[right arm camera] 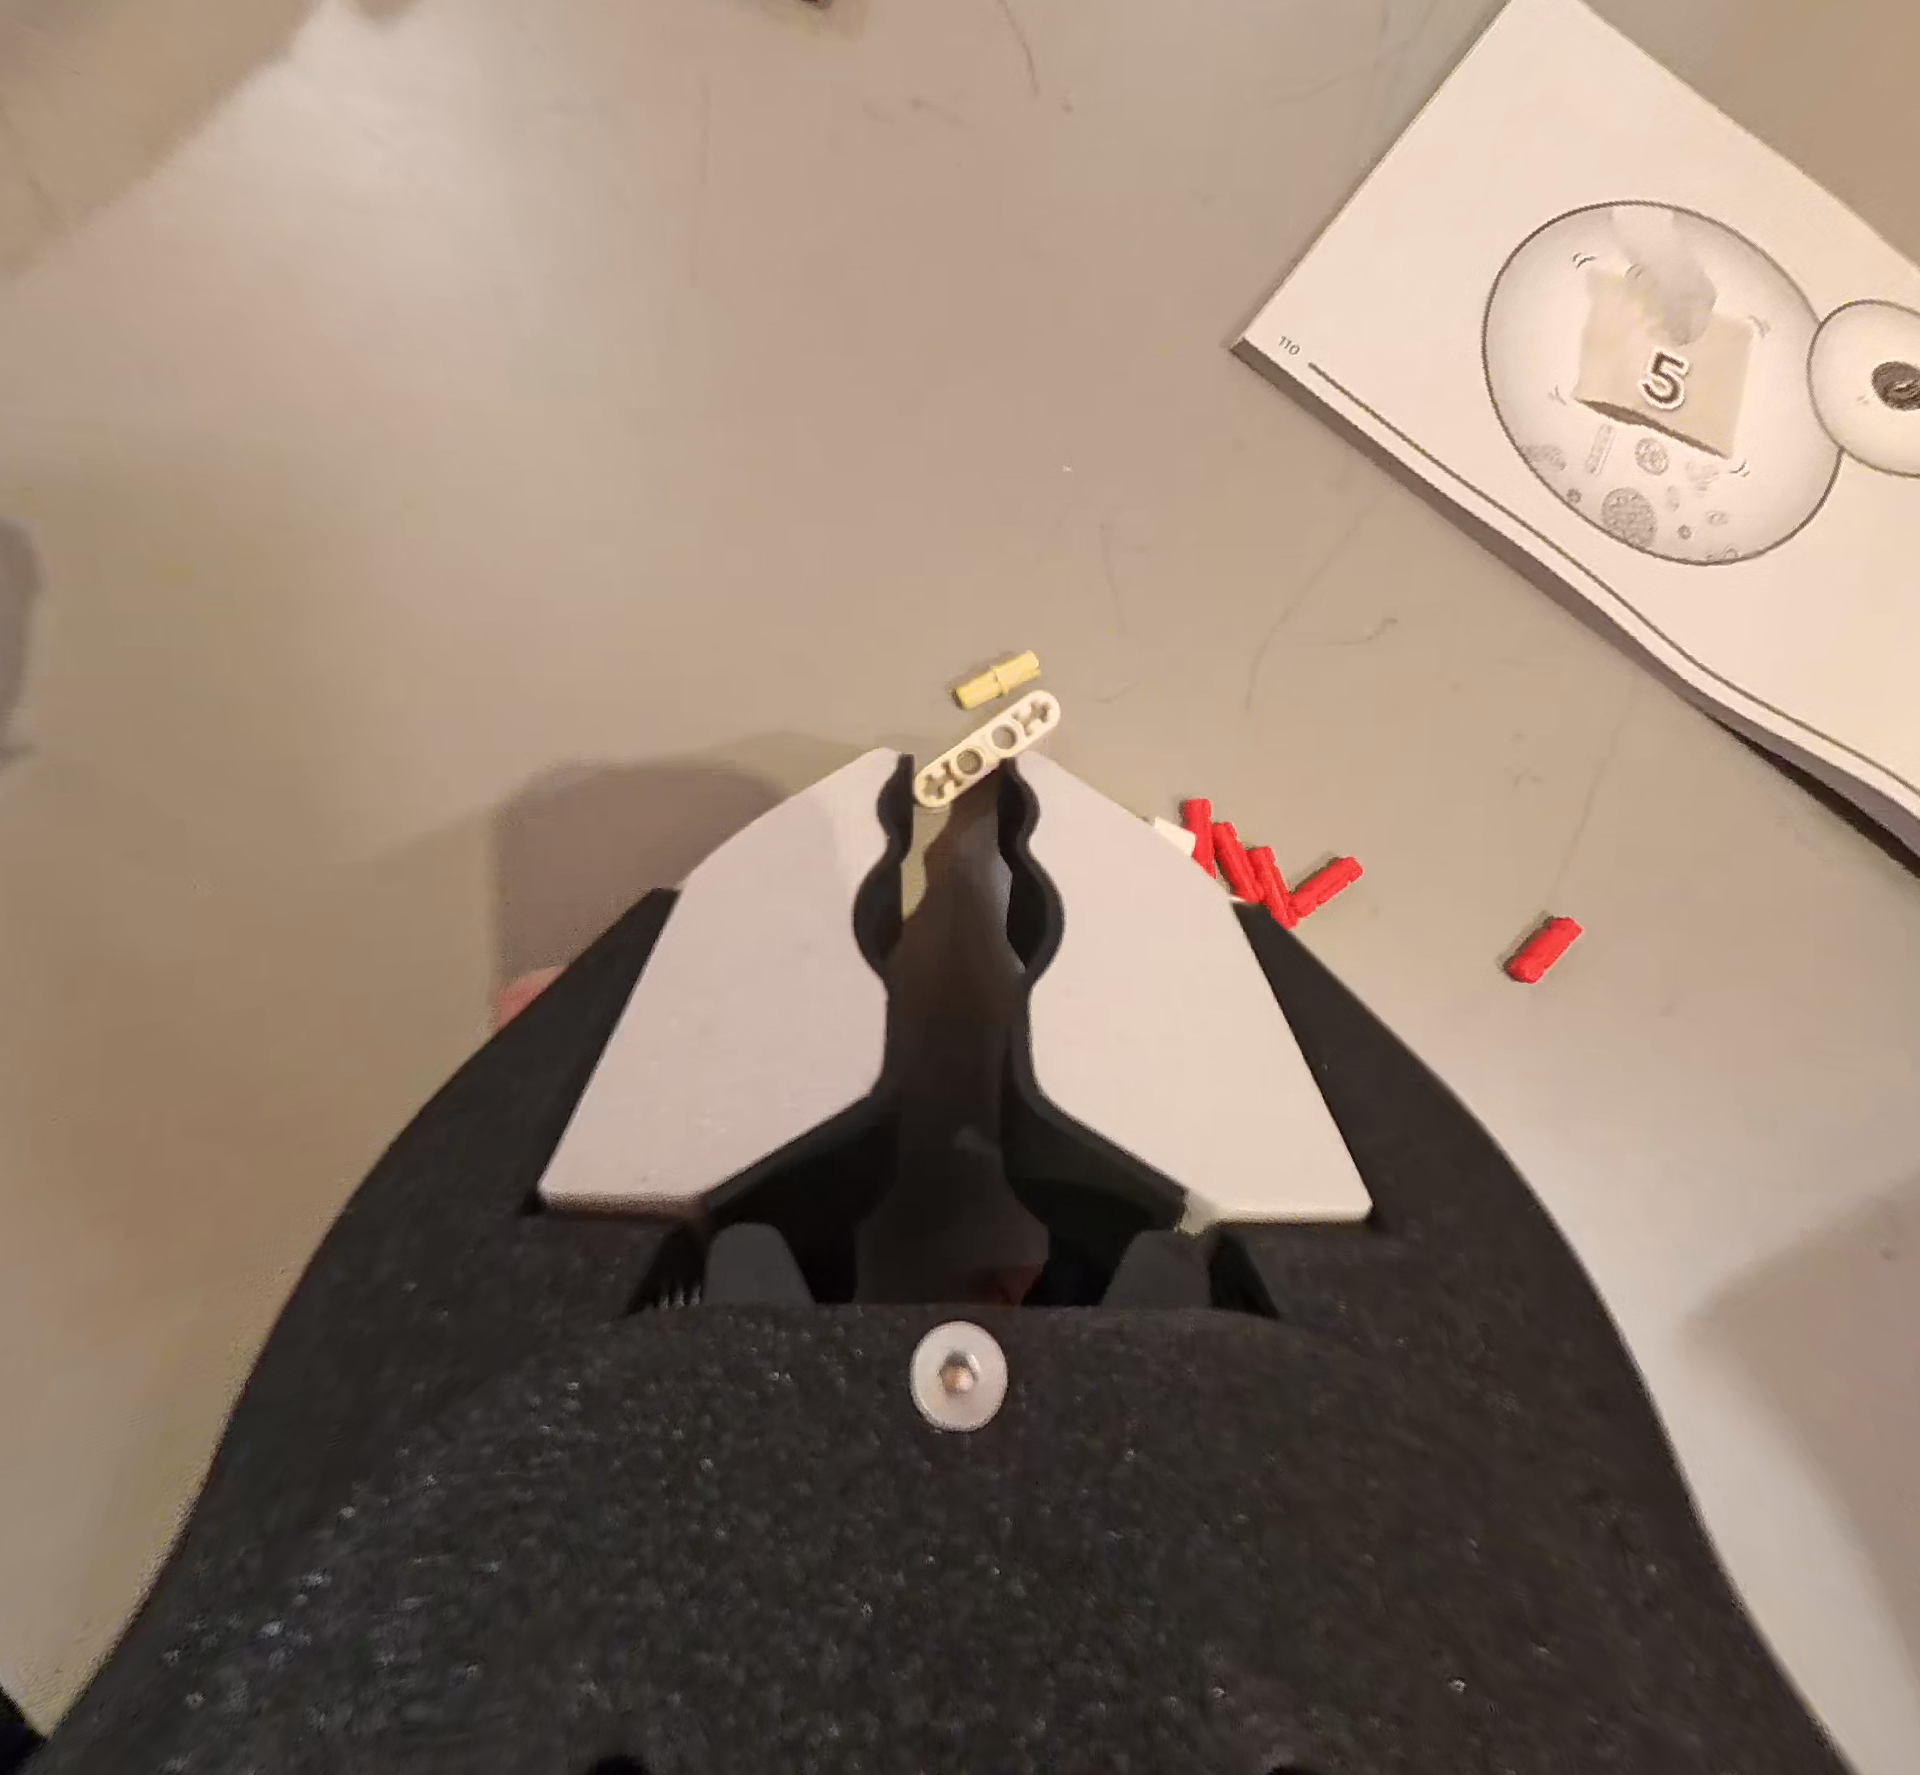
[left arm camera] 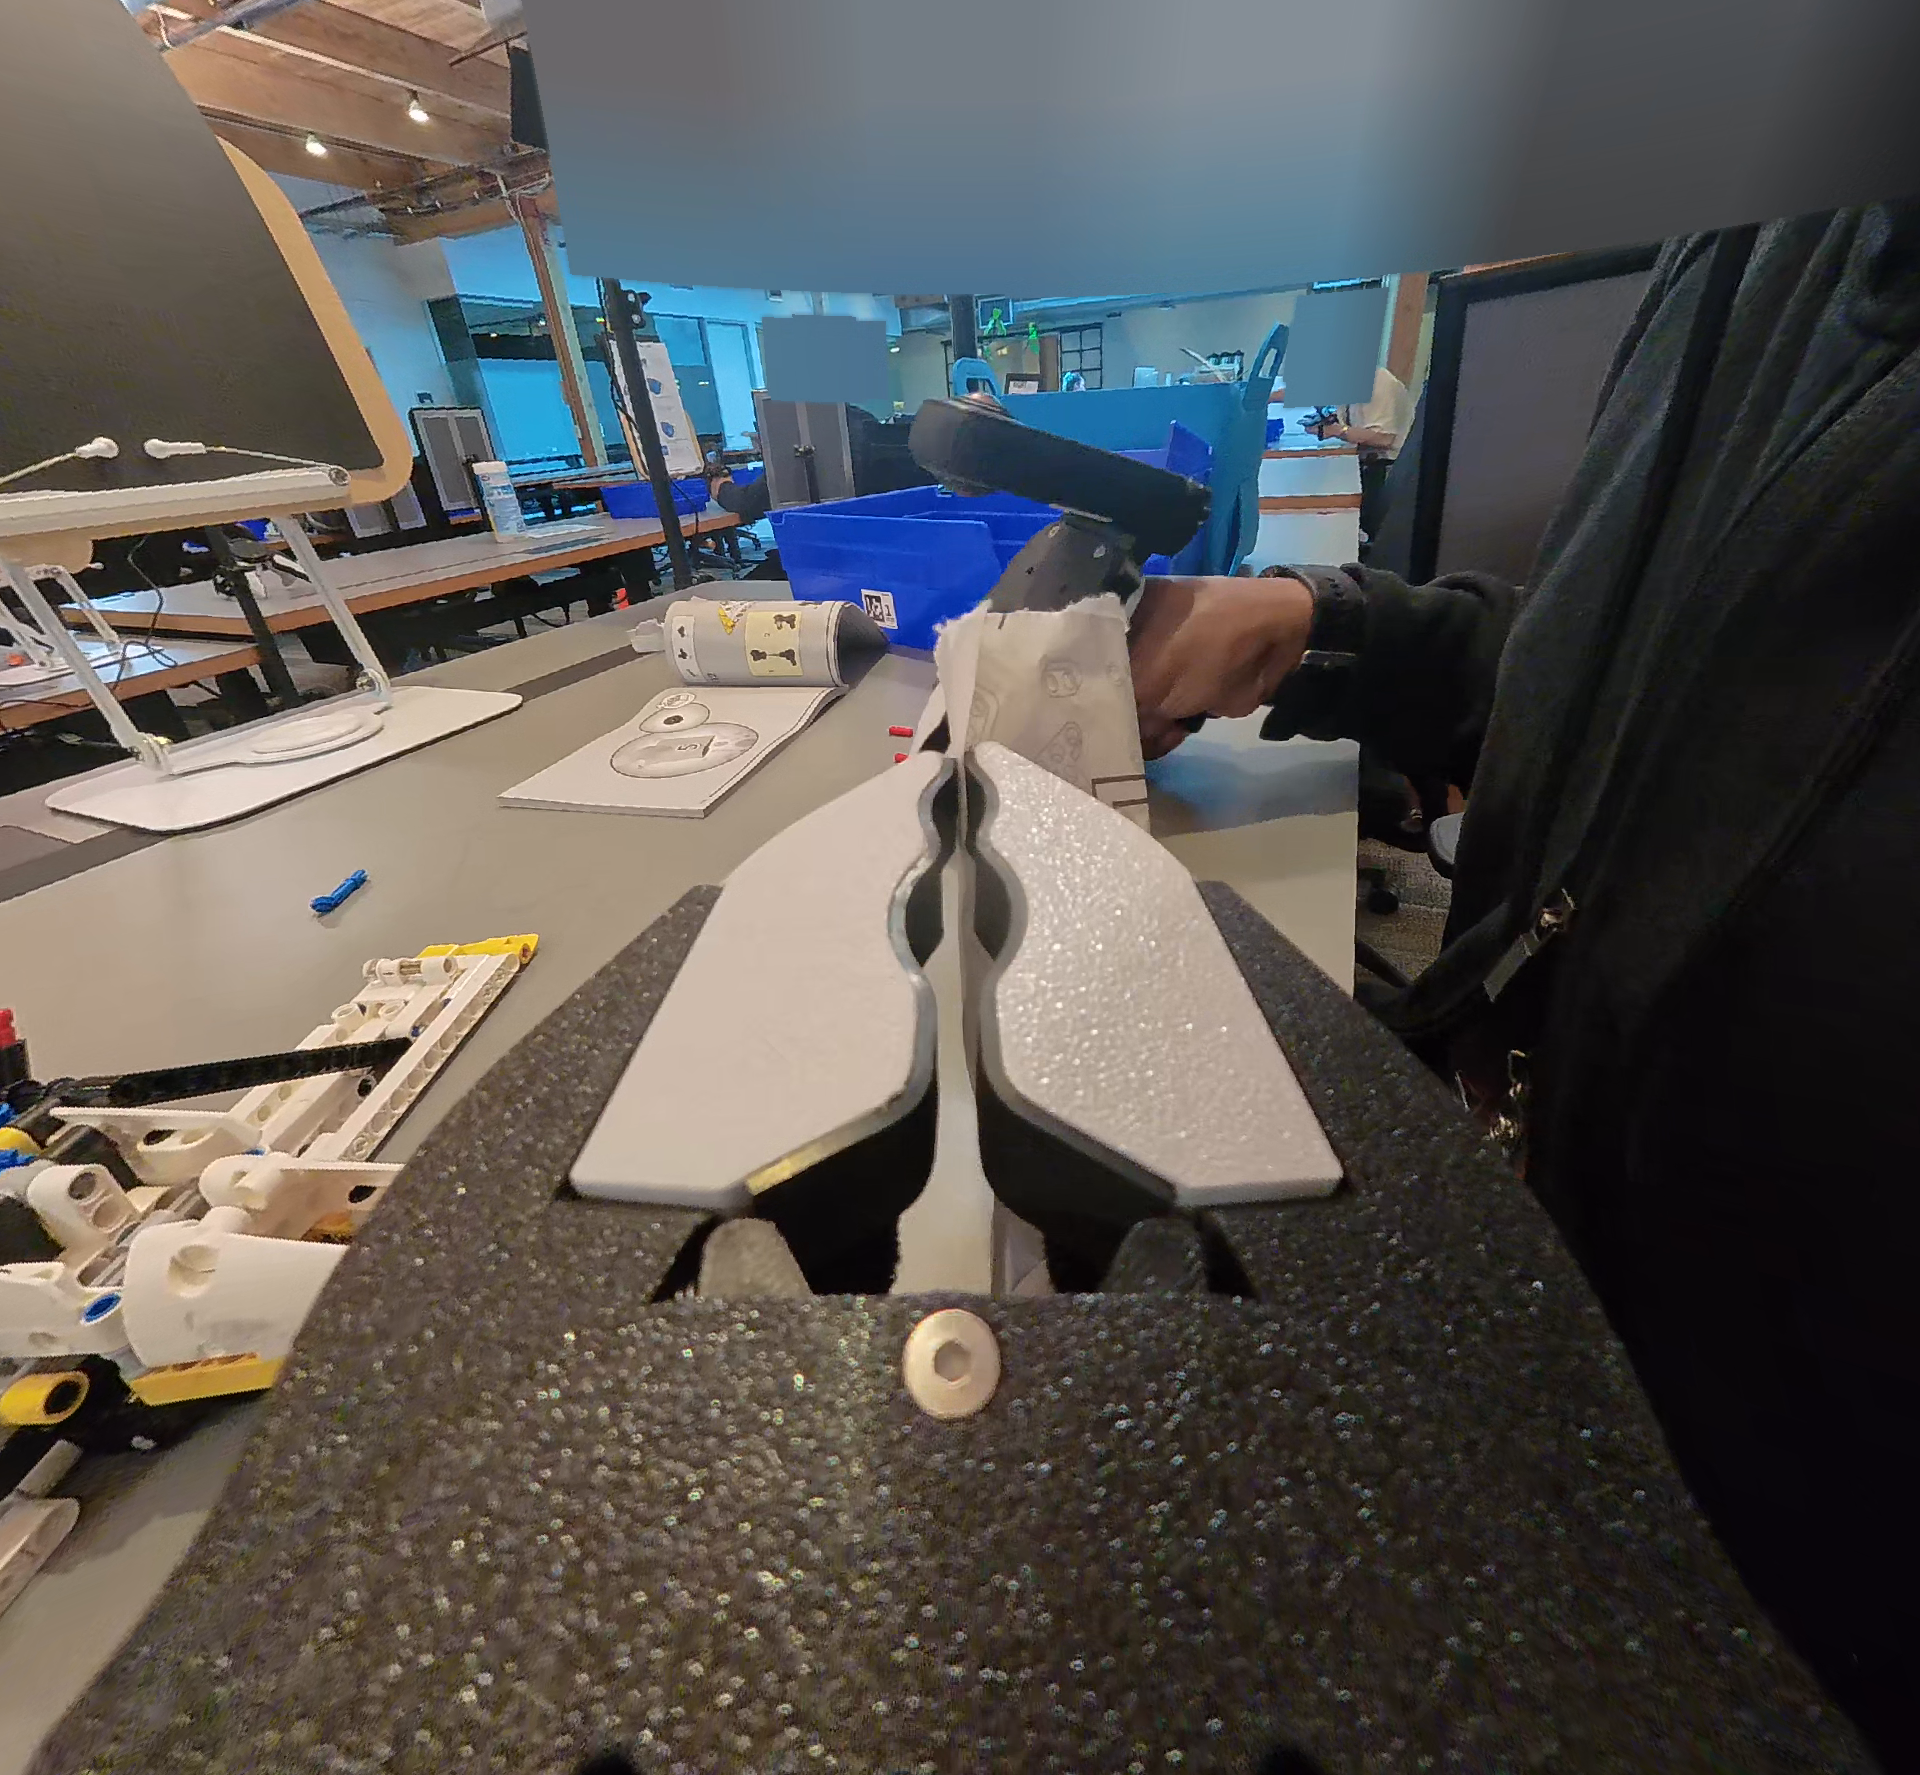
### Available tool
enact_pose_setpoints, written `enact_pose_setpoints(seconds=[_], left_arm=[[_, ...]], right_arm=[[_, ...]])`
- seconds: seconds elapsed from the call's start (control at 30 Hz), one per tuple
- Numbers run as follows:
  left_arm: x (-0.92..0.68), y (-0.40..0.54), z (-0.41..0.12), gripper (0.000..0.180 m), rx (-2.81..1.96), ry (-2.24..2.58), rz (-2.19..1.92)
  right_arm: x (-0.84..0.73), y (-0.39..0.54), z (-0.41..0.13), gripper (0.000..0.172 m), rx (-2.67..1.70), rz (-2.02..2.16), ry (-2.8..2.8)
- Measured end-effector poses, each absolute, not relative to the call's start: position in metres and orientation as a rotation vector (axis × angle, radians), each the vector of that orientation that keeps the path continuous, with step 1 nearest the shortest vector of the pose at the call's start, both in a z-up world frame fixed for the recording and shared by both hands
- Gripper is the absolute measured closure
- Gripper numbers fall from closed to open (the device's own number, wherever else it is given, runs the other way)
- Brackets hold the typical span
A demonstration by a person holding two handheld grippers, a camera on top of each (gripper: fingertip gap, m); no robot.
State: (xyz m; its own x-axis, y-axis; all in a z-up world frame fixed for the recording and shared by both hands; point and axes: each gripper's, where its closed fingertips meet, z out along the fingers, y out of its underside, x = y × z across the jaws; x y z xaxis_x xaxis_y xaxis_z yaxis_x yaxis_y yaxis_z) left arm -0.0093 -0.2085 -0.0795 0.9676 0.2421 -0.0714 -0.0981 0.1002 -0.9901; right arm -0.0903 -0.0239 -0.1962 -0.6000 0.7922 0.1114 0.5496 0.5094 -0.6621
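grey table (right arm camera: pixel 520 375) in open office | left fingers (left arm camera: pixel 961 769) pinch white paper bag (left arm camera: pixel 1049 686) | right fingers (right arm camera: pixel 961 769) apart over white beam (right arm camera: pixel 987 749)

The white-and-yellow brick model (left arm camera: pixel 156 1237) runs off the left wrist view's left edge. A paper bag (left arm camera: pixel 1049 686) hides the fingers of the far right gripper (left arm camera: pixel 1060 572). The booklet (right arm camera: pixel 1621 375) is cut by the right edge in the right wrist view.
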Motion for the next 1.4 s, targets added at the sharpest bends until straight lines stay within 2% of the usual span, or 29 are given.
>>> enact_pose_setpoints(seconds=[0.3,0.5,0.63,0.87,0.97,1.1,1.33,1.4], left_arm=[[-0.008,-0.209,-0.079,0.180,-1.443,-0.113,0.255],[-0.008,-0.208,-0.079,0.180,-1.449,-0.114,0.249],[-0.008,-0.208,-0.080,0.180,-1.454,-0.112,0.256],[-0.008,-0.208,-0.080,0.180,-1.453,-0.108,0.271],[-0.007,-0.208,-0.080,0.180,-1.450,-0.106,0.266],[-0.007,-0.208,-0.080,0.180,-1.451,-0.104,0.255],[-0.007,-0.208,-0.080,0.180,-1.450,-0.107,0.258],[-0.008,-0.208,-0.080,0.180,-1.450,-0.108,0.259]], right_arm=[[-0.081,-0.014,-0.188,0.164,-1.075,0.841,-2.396],[-0.034,-0.086,-0.103,0.164,-0.662,1.494,-2.471],[-0.011,-0.133,-0.075,0.164,-0.341,1.570,-2.533],[-0.019,-0.143,-0.080,0.144,-0.279,1.560,-2.514],[-0.048,-0.103,-0.099,0.144,-0.471,1.464,-2.462],[-0.075,-0.054,-0.160,0.146,-0.684,1.143,-2.536],[-0.088,-0.058,-0.195,0.148,-0.619,0.981,-2.630],[-0.086,-0.063,-0.196,0.156,-0.589,0.966,-2.657]])
